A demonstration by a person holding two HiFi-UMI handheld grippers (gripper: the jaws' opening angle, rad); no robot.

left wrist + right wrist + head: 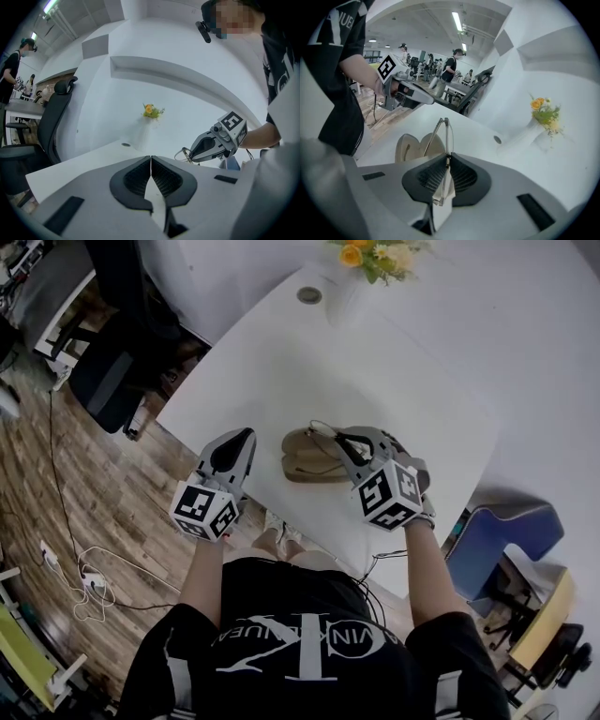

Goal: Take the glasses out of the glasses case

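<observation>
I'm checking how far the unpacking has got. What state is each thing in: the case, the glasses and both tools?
glasses case: open, lying on the table.
glasses: out of the case, held above it.
right tool: shut on the glasses.
left tool: shut, nothing between its jaws, apart from the case.

On my curved white bench [281, 362], the open tan clamshell glasses case [302, 460] lies near the front edge, between my two claws. My left claw [246, 433] is just left of it. My right claw [340, 436] is at its right and has the thin wire-framed glasses [323, 430] between its jaws, over the case. Behind, at the far edge, stands the small yellow flower bunch [380, 254], with a round grey cable grommet [309, 294] to its left.
</observation>
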